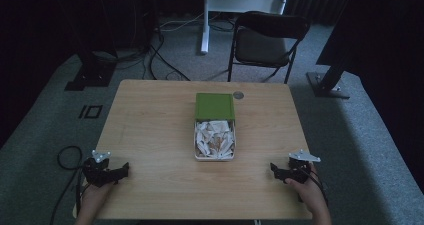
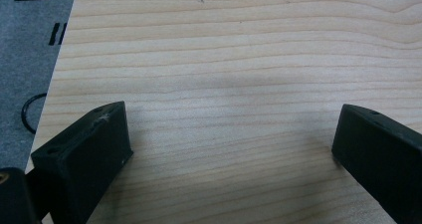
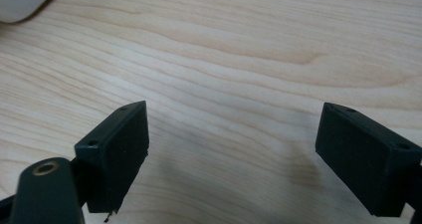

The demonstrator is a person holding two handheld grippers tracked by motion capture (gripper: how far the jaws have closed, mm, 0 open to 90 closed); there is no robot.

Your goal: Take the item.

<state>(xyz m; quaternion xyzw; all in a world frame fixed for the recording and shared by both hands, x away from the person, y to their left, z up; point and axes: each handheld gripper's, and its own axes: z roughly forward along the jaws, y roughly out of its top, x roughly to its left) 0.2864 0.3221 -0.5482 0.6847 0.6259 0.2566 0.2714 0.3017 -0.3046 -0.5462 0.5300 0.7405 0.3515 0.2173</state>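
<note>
In the high view, a wooden table [image 1: 150, 130] stands on grey carpet, with a black folding chair [image 1: 267, 40] beyond its far edge at 12 o'clock and cables [image 1: 160, 60] trailing on the floor at 11 o'clock. A small round disc [image 1: 238, 95] lies near the far edge, just beside the green lid [image 1: 215, 106]. That lid is raised at the far end of a white box [image 1: 214, 140] at the table's centre; the box holds a heap of pale, crumpled pieces [image 1: 214, 137]. The left gripper [image 1: 122, 171] rests at 8 o'clock from the box, the right gripper [image 1: 274, 169] at 4 o'clock, both well apart from it, nothing between.

In the left gripper view, the jaws stand wide over bare wood.

In the right gripper view, the jaws are likewise wide; a pale corner of the box [image 3: 22, 0] sits at 10 o'clock.
</note>
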